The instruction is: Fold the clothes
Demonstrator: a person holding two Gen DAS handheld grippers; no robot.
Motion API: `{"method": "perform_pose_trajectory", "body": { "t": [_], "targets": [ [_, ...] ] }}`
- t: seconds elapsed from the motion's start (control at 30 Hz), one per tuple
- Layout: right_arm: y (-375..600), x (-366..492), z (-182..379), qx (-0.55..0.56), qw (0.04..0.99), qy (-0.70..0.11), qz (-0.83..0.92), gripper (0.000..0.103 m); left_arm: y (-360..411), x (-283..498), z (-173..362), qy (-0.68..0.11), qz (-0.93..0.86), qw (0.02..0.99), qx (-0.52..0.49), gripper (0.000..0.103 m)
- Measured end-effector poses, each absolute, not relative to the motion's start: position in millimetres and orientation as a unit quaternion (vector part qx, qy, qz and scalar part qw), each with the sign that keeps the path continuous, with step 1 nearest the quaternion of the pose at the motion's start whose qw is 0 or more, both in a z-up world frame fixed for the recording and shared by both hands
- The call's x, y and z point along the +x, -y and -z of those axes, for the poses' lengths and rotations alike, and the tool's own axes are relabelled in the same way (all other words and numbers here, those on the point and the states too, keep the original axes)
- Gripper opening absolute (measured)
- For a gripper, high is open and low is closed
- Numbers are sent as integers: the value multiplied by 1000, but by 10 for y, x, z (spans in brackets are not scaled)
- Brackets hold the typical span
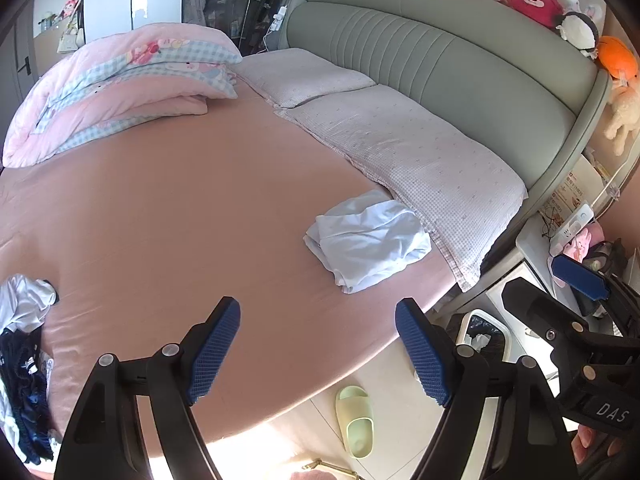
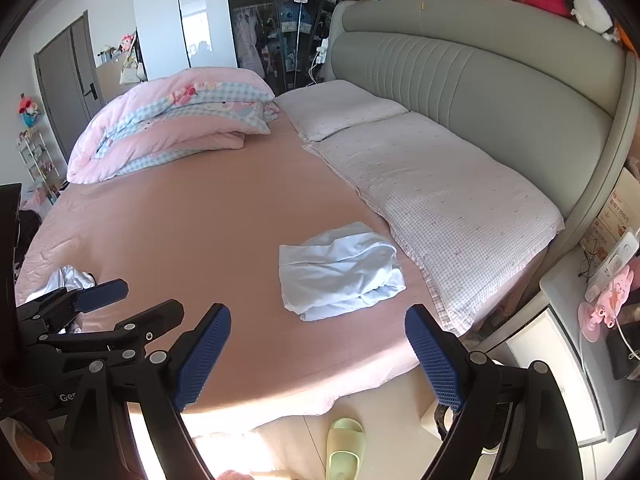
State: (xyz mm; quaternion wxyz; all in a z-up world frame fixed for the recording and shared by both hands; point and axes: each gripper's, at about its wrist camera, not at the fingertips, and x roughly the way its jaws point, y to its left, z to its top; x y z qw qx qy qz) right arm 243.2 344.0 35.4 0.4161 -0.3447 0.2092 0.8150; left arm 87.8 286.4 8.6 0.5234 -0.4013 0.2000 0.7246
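My left gripper (image 1: 318,322) and right gripper (image 2: 318,330) both hang with jaws spread wide, nothing between them; "DAS" shows on the right one's body. One folded pale-blue garment (image 2: 340,270) lies on the bed (image 2: 200,220) near its headboard-side edge, just beside the nearer of two pillows (image 2: 460,208). One unfolded clothes pile (image 1: 24,344) sits at the bed's far-left edge.

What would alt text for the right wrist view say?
A folded pale blue garment lies on a pink bed sheet beside a checked pillow. The open right gripper hovers empty above the bed's edge.
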Motion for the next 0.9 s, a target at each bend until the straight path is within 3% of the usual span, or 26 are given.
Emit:
{"method": "perform_pose_trajectory", "body": {
  "t": [0.9],
  "targets": [
    [-3444, 2536, -271, -351, 419, -225, -807, 89, -2961, 1250, -21, -277, -704, 540, -368, 80]
  ]
}}
